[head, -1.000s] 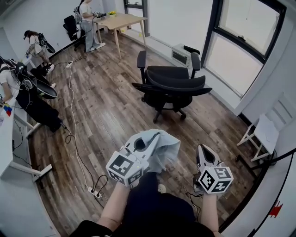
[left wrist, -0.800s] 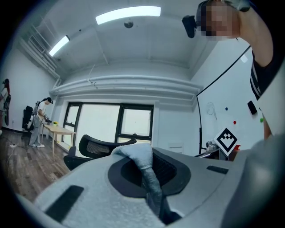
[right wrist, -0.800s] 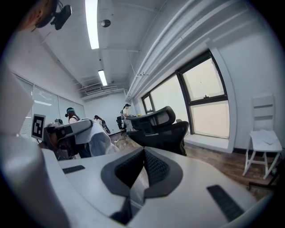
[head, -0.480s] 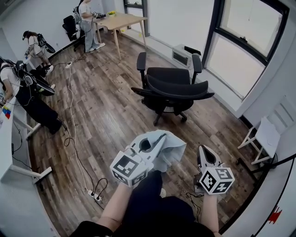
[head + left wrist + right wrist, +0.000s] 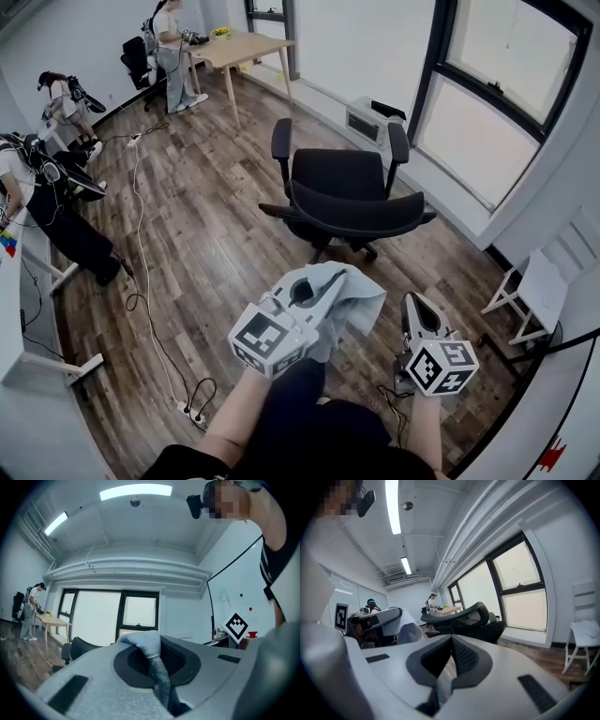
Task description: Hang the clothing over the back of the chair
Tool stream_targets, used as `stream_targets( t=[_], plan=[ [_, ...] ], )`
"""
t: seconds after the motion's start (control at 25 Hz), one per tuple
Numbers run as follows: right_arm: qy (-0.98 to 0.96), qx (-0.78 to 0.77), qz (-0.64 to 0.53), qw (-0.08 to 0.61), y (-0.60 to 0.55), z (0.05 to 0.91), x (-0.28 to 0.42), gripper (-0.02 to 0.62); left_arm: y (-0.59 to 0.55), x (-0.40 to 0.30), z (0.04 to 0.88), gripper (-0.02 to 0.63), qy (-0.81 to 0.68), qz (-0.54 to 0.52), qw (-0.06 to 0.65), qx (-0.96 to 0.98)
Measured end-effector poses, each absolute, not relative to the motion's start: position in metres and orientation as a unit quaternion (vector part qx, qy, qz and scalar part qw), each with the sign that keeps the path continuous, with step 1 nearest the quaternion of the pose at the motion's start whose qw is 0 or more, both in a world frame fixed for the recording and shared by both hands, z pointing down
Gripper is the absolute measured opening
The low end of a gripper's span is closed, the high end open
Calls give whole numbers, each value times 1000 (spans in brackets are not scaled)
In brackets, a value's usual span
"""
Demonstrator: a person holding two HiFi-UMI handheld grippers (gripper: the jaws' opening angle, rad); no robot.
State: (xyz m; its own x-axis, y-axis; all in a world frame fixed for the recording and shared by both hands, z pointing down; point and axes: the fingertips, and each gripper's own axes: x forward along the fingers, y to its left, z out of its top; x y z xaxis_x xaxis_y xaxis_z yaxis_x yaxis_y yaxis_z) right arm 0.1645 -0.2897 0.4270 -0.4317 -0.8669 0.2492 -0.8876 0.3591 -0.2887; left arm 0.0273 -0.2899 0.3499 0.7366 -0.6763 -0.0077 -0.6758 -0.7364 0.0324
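Note:
A black office chair (image 5: 345, 178) stands on the wood floor ahead, its curved backrest (image 5: 361, 217) turned toward me. My left gripper (image 5: 333, 279) is shut on a pale blue-grey garment (image 5: 354, 305) that bunches out of its jaws and hangs to the right, short of the backrest. In the left gripper view a fold of the garment (image 5: 149, 649) is pinched between the jaws. My right gripper (image 5: 413, 307) is shut and holds nothing, to the right of the garment and apart from it. The right gripper view shows the chair (image 5: 461, 616) ahead and the garment (image 5: 411, 631) at left.
A wooden table (image 5: 246, 45) and several people stand at the far left. Cables (image 5: 141, 225) run across the floor to a power strip (image 5: 187, 401). A white folding chair (image 5: 536, 281) stands at the right wall. Windows and a low white unit (image 5: 364, 114) lie behind the chair.
Both grippers have moved forward toward the chair, which now sits nearer and lower in the head view. The left gripper still holds the garment; the right stays shut.

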Motion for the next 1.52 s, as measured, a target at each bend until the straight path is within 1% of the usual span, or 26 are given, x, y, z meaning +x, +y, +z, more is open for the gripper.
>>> stream_targets(
  t=[0.52,1.0,1.28,1.52],
  plan=[
    [-813,553,181,19,-375,411,163,2,-375,37,320,8,-307,-41,8,951],
    [-801,575,167,7,-403,398,170,2,-418,43,253,8,-246,-78,-53,965],
    [-798,582,159,6,-417,386,180,2,-457,54,210,8,-237,-75,-104,963],
    [-795,586,157,6,-428,380,187,2,-498,62,183,8,-242,-62,-130,960]
  ],
)
